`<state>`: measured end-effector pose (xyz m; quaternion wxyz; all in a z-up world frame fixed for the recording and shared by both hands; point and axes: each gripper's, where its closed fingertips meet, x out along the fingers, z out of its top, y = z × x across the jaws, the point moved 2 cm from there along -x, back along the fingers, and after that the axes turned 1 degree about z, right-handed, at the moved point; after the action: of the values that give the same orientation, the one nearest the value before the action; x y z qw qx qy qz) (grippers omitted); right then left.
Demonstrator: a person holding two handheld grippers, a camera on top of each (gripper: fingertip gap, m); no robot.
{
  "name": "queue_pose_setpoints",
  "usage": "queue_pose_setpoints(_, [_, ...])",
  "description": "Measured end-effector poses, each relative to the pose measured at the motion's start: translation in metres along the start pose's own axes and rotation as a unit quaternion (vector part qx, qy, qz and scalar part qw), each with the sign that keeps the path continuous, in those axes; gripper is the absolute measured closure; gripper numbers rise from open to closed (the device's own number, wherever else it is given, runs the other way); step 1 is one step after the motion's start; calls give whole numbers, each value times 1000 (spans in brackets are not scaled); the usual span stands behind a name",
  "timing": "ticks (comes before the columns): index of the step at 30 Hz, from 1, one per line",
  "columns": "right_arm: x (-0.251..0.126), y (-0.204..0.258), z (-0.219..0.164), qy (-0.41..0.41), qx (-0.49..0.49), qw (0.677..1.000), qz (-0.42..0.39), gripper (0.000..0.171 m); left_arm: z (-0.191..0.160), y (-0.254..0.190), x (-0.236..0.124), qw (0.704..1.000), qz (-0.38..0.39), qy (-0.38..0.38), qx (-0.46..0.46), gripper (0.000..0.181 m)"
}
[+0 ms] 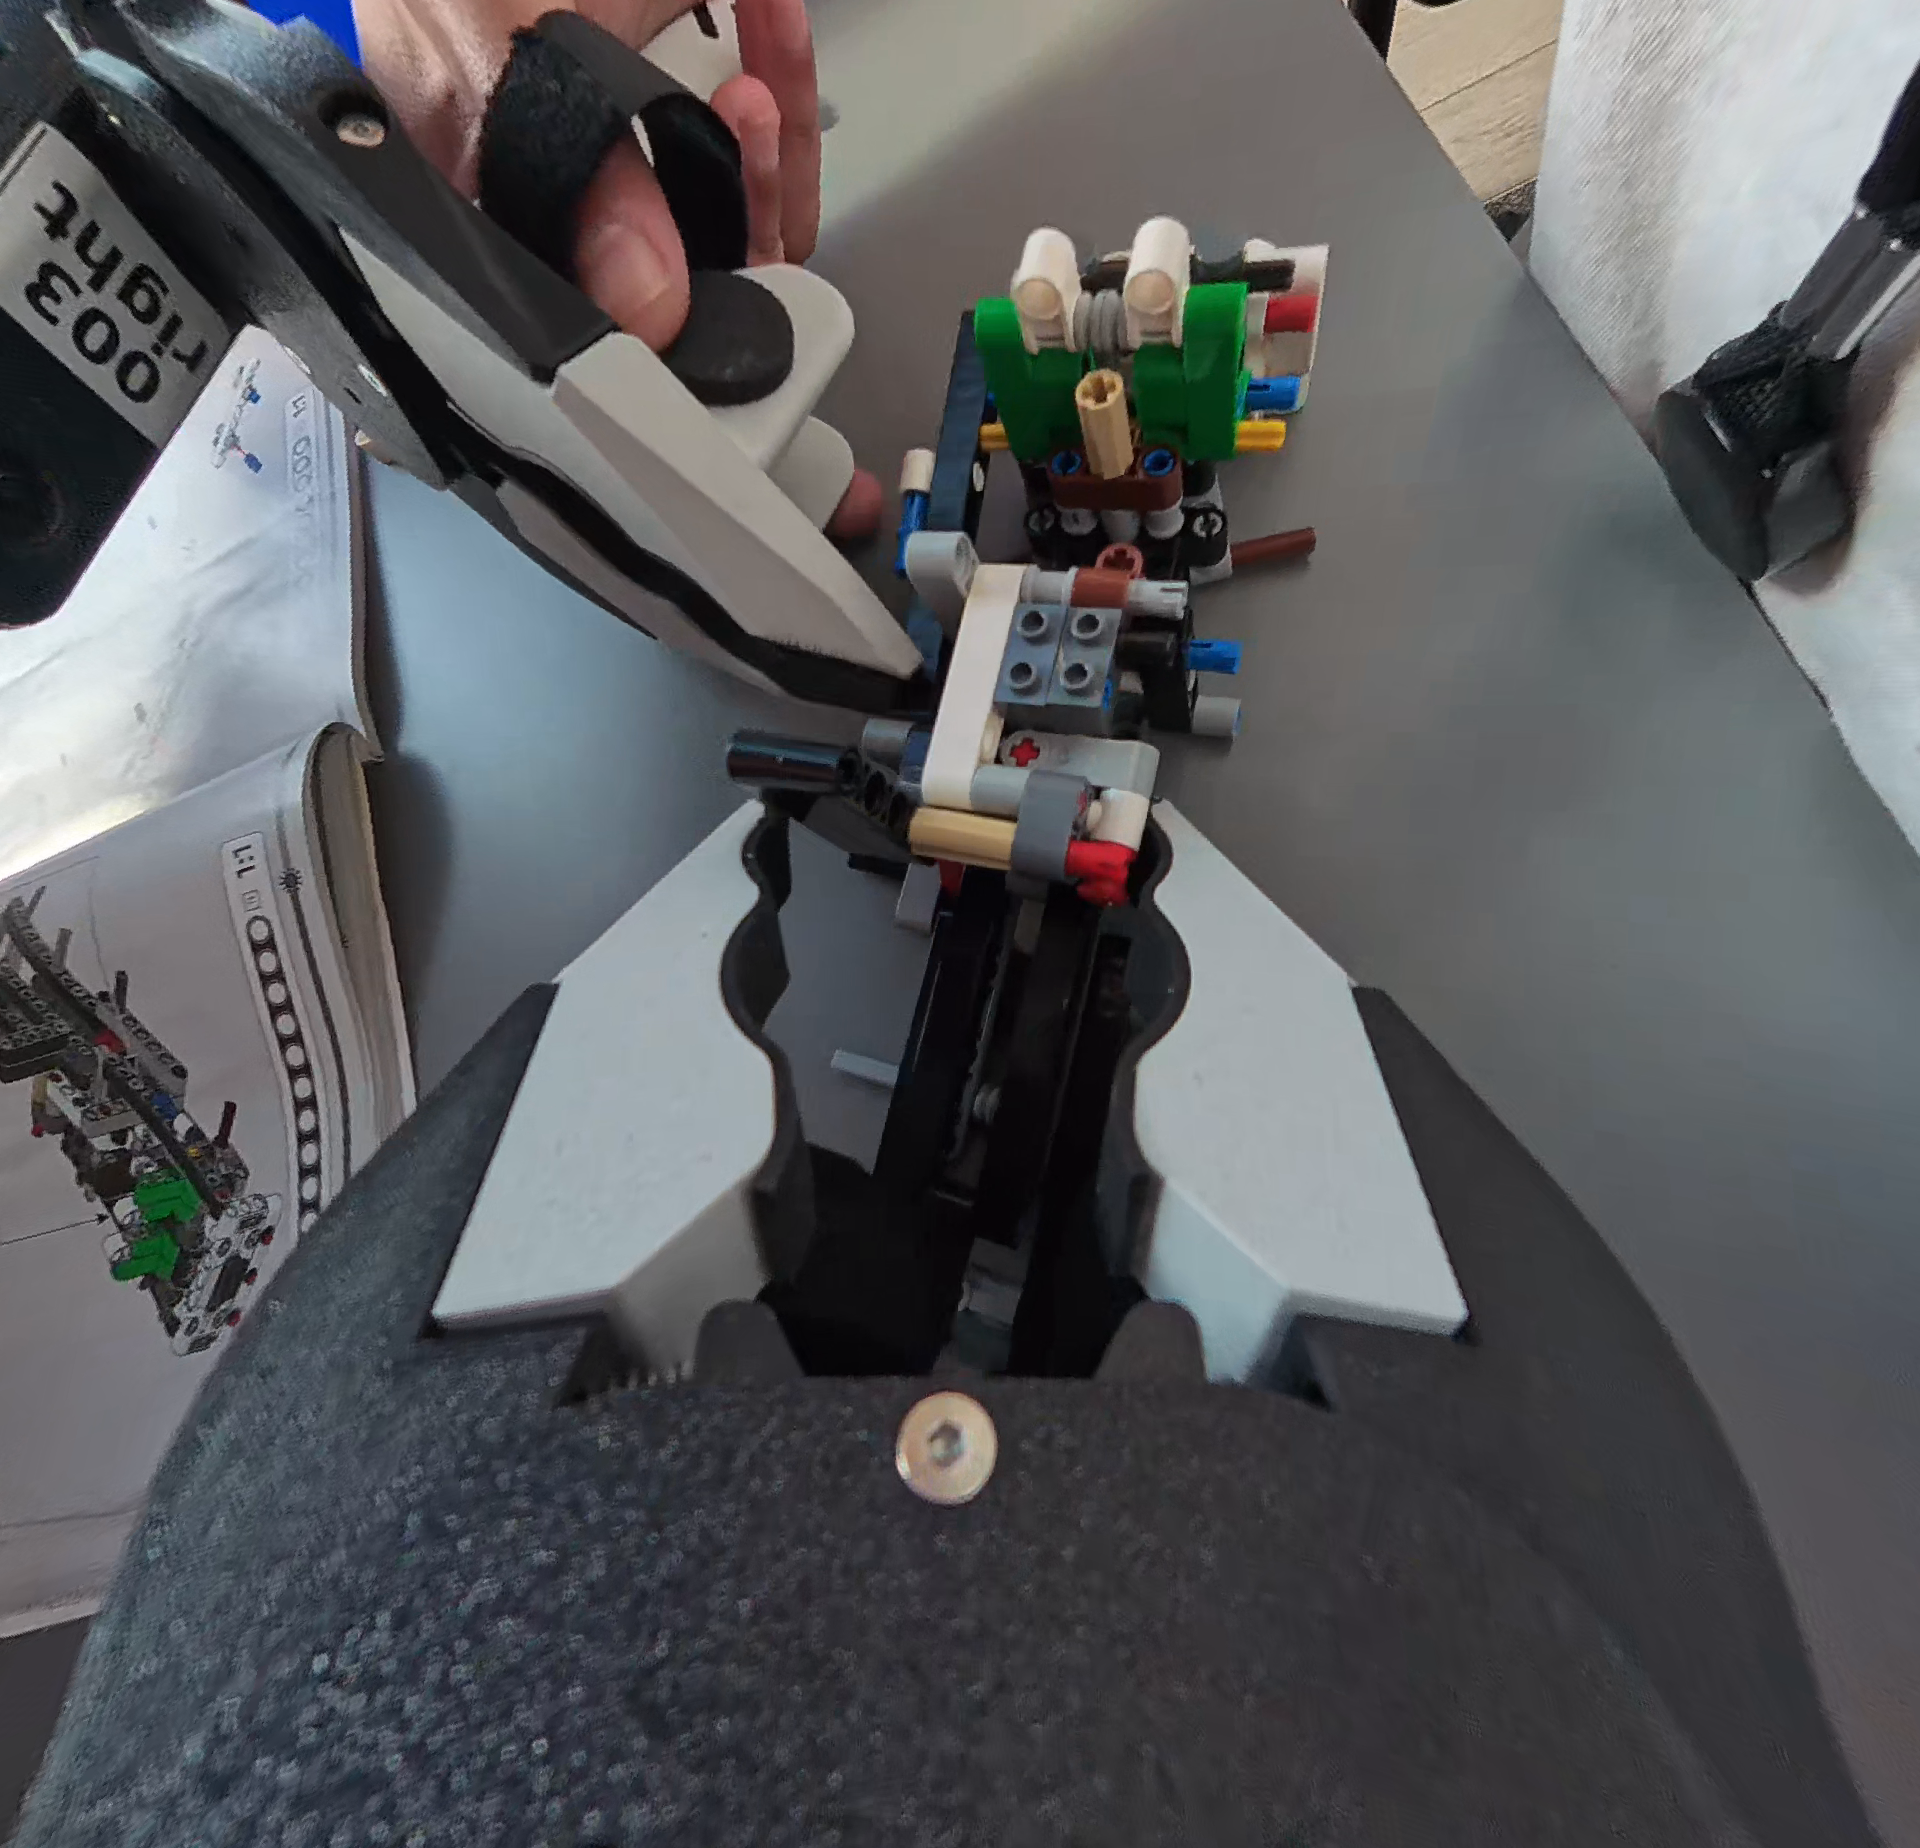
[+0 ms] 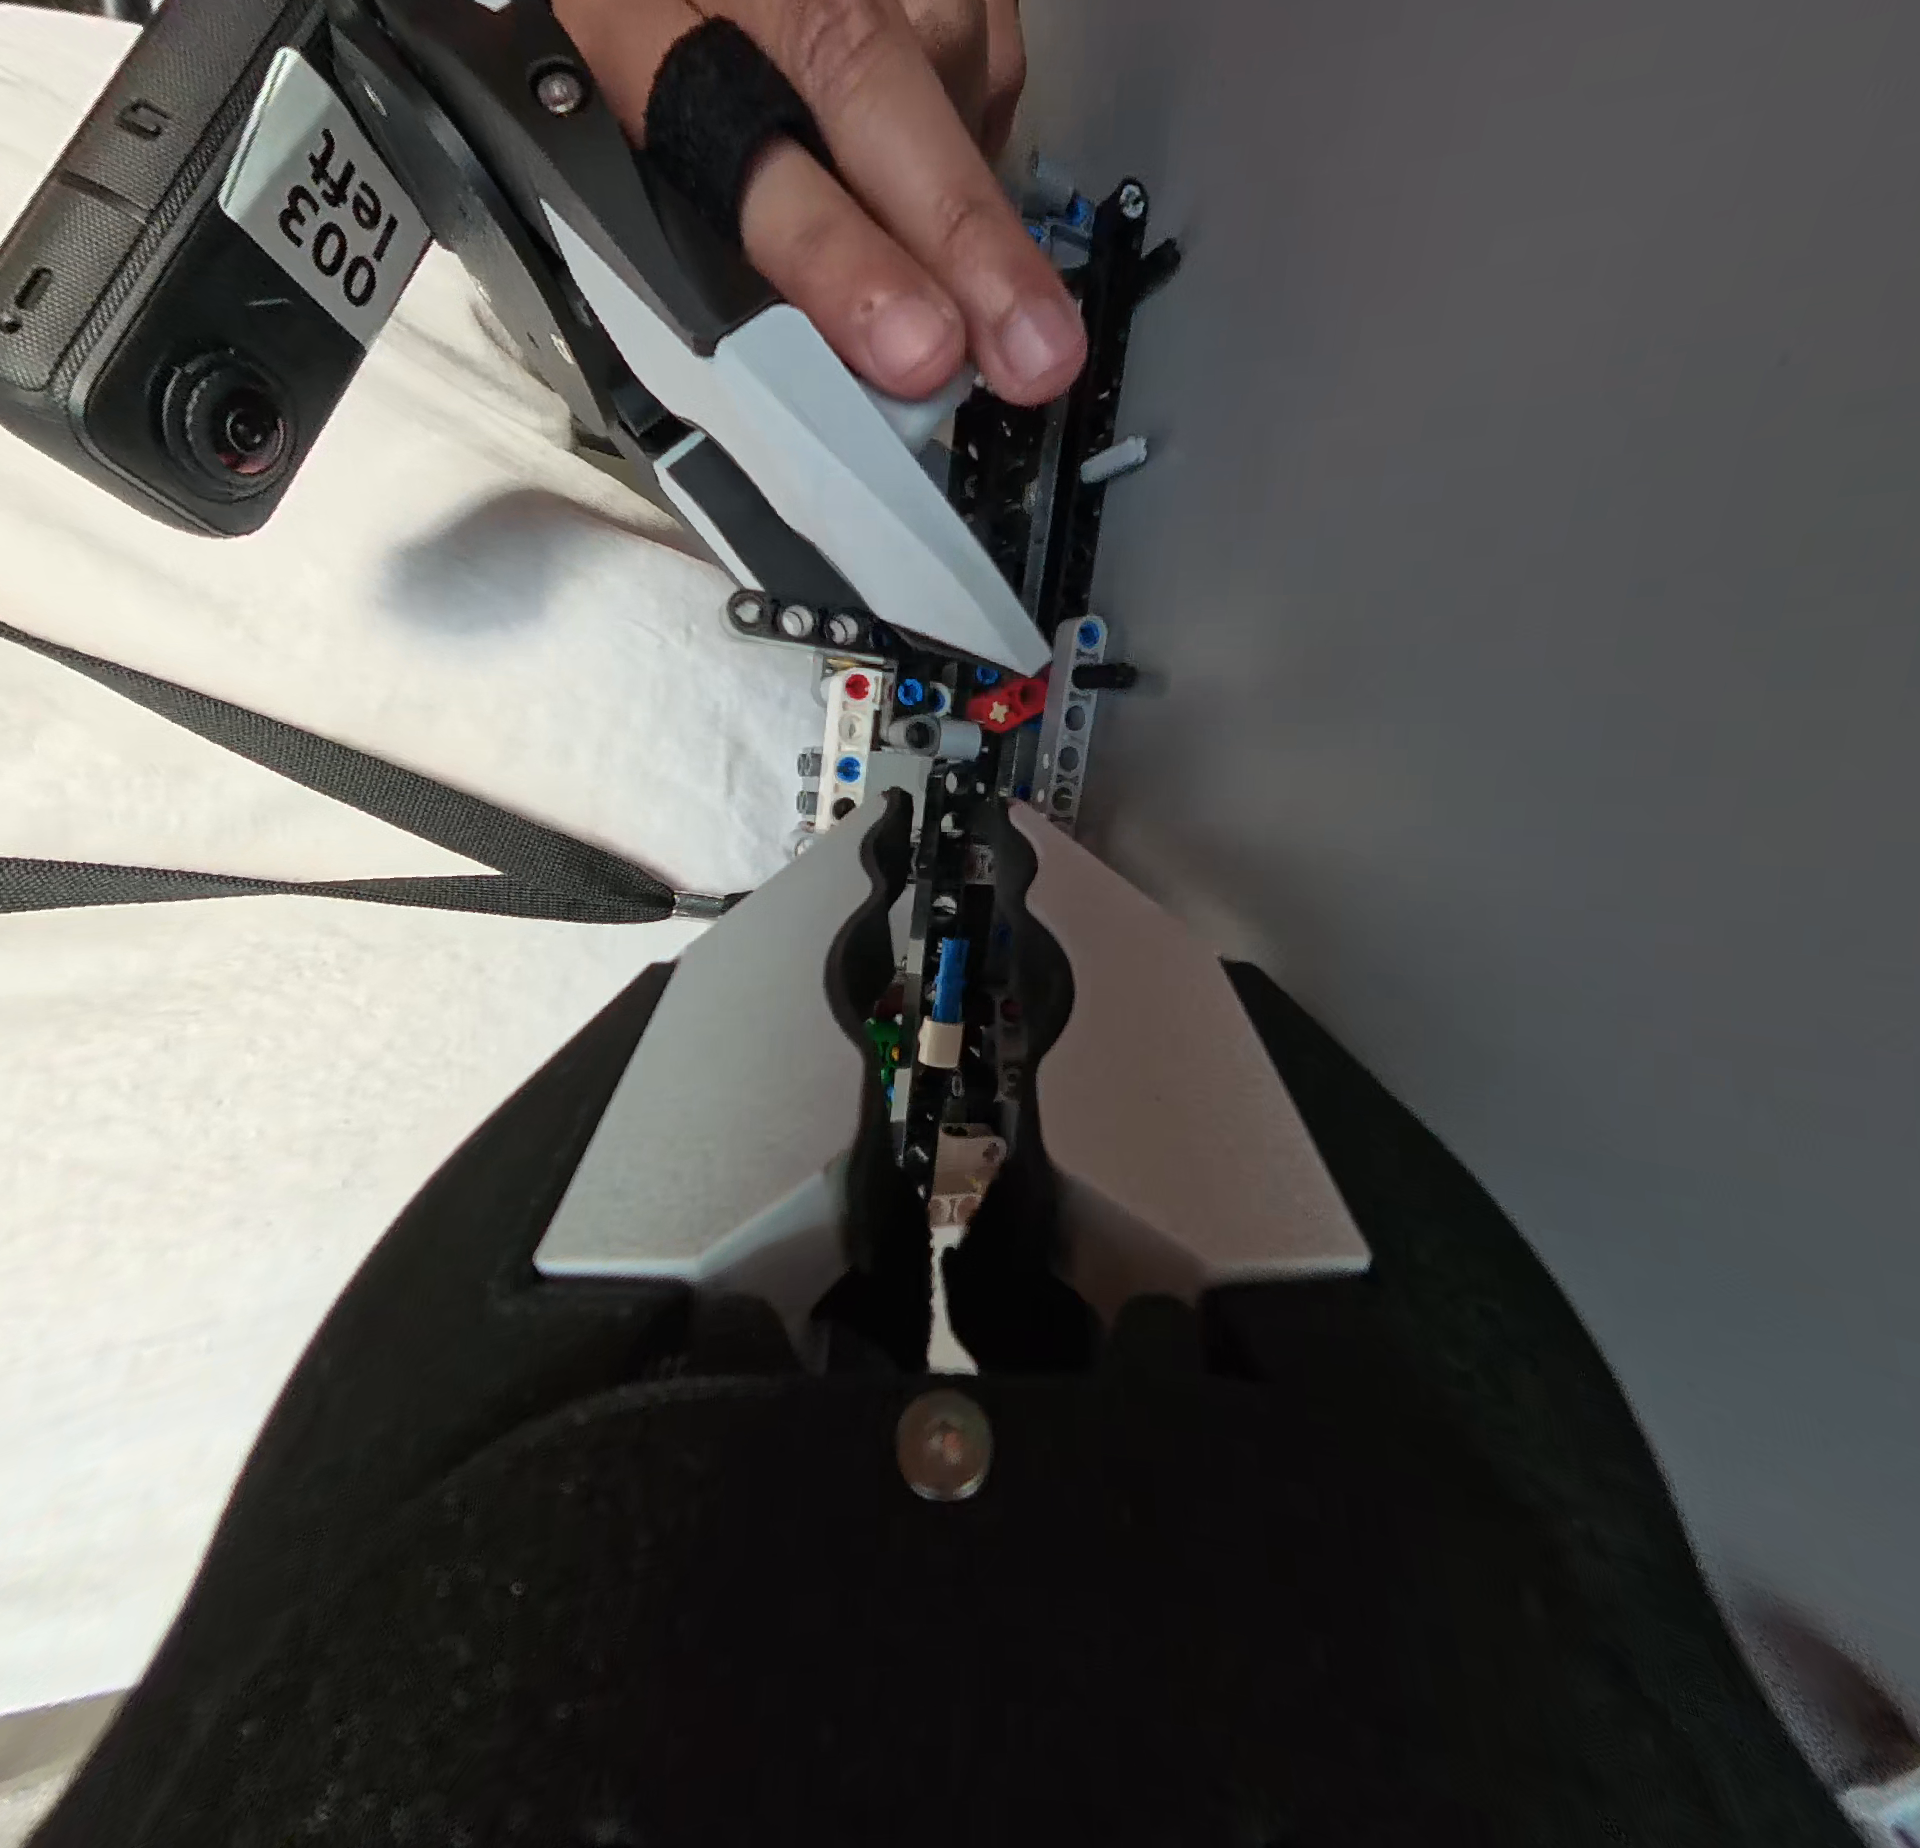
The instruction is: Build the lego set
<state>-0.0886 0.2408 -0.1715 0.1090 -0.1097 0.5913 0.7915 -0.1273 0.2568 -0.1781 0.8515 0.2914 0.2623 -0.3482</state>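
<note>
We have the lego model [image 1: 1049,676] on the grey bench [image 1: 1455,863], both tongs clamped on its dark frame: left tongs [image 1: 956,853], right tongs [image 2: 951,811]. Only our left view shows the instruction booklet [image 1: 187,1071] at the bench's edge; our right view shows white cloth [image 2: 260,1071].

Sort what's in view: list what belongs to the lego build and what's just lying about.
Part of the job:
- lego model, on the grey table
- left gripper, shut on the model
- right gripper, also shut on it
- open instruction booklet

Lying about:
- white cloth
- black strap
</note>
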Motion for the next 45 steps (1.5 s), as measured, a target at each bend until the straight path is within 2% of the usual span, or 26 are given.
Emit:
queue_pose_setpoints(4, [2,0,0,6,2,1000,5,160,9,-5,-2,999,-34,-25,1,119])
queue_pose_setpoints(13, [7,2,-2,8,-10,1000,7,167,14,-12,1,997,-60,-47,-8,121])
queue_pose_setpoints(22, [-2,0,1,-44,-23,998,-32,171,13,-15,1,997,-58,-49,-27,123])
queue_pose_setpoints(24, [-3,-3,-12,-15,-12,999,-28,171,13,-14,1,997,-51,-49,-25,123])
queue_pose_setpoints(27, [-4,0,-5,-36,-30,998,-47,170,13,-13,1,998,-38,-47,-16,123])
queue_pose_setpoints(29, [-8,4,0,-31,-11,999,-20,157,14,-13,0,998,-30,-47,-4,123])
queue_pose_setpoints(33, [0,1,-4,42,8,999,-7,158,15,-13,0,999,-22,-46,2,123])
queue_pose_setpoints(38, [11,7,-6,80,27,996,29,158,13,-12,0,999,-21,-46,-13,123])
queue_pose_setpoints(45, [13,3,-3,21,36,999,31,164,10,-11,0,998,-27,-49,-35,124])
